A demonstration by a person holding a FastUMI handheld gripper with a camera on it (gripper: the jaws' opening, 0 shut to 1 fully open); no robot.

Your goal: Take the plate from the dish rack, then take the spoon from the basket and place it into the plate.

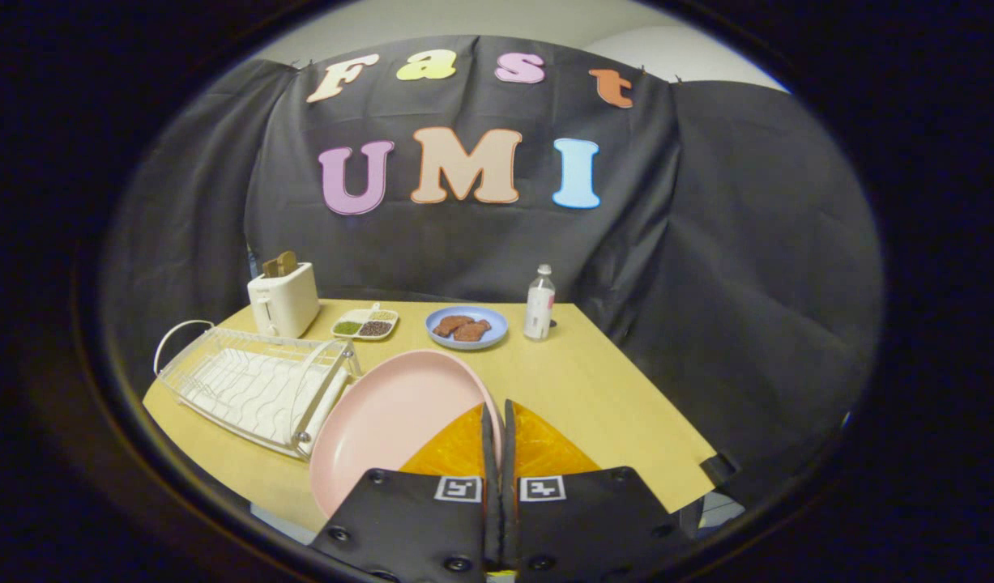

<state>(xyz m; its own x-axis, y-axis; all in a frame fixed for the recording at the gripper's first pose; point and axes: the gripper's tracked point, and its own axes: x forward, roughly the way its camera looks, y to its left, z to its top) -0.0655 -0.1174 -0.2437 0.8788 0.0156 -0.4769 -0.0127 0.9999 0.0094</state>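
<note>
Dish rack [258, 389] sits furthest left on the tan table [610, 405], a white wire one with a wavy drain tray under it, and its slots look bare. Just behind it is a white toaster [284, 300] with a couple of toast slices poking out the top. Next over, further back, is a small divided tray [365, 323] with what look like seeds or grains in the compartments, green and dark brown ones at least. Then the pink plate [395, 421], out of the rack and held up close, tilted, its edge pinched between the fingers; it overlaps the rack's right end from this angle. Behind it sits a blue plate [467, 326] with some brownish food pieces on it. The gripper [497, 421] is clenched tight on the pink plate's rim, both fingers pressed together with pretty much no gap, orange panels showing on either side of them. Furthest right at the back is a clear bottle [539, 302] with a white cap, standing upright just beside the blue plate.
</note>
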